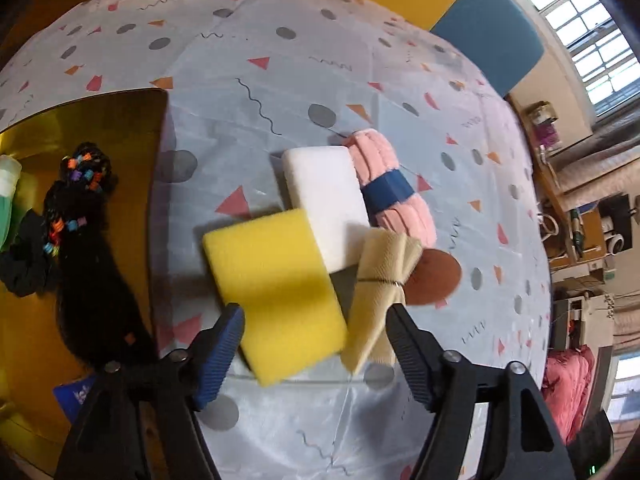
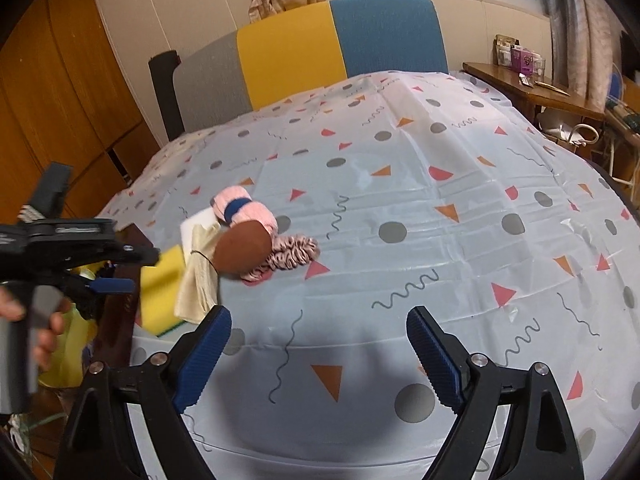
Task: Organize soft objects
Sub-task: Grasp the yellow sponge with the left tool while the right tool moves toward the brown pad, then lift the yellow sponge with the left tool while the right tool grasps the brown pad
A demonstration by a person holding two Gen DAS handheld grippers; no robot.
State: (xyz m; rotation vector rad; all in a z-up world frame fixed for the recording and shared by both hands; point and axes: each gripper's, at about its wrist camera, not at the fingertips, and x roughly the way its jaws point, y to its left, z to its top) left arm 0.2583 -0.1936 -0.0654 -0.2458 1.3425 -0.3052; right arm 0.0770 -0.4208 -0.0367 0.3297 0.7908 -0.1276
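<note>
A pile of soft things lies on the patterned tablecloth [image 1: 320, 60]: a yellow sponge [image 1: 276, 292], a white sponge [image 1: 326, 204], a pink roll with a blue band [image 1: 392, 188], a tied beige cloth [image 1: 380, 292] and a brown round pad [image 1: 434, 280]. My left gripper [image 1: 314, 312] hangs open over the pile, with the yellow sponge and the beige cloth between its fingers but unpressed. The right wrist view also shows a pink scrunchie [image 2: 292, 254] beside the brown pad [image 2: 242, 250]. My right gripper [image 2: 318, 320] is open over bare cloth, right of the pile.
A gold tray [image 1: 120, 128] at the left holds a black fuzzy piece with coloured beads [image 1: 80, 200], a black scrunchie [image 1: 24, 264] and a green bottle [image 1: 8, 196]. A yellow and blue chair back [image 2: 340, 40] stands behind the table. A wooden side table [image 2: 532, 88] is at the right.
</note>
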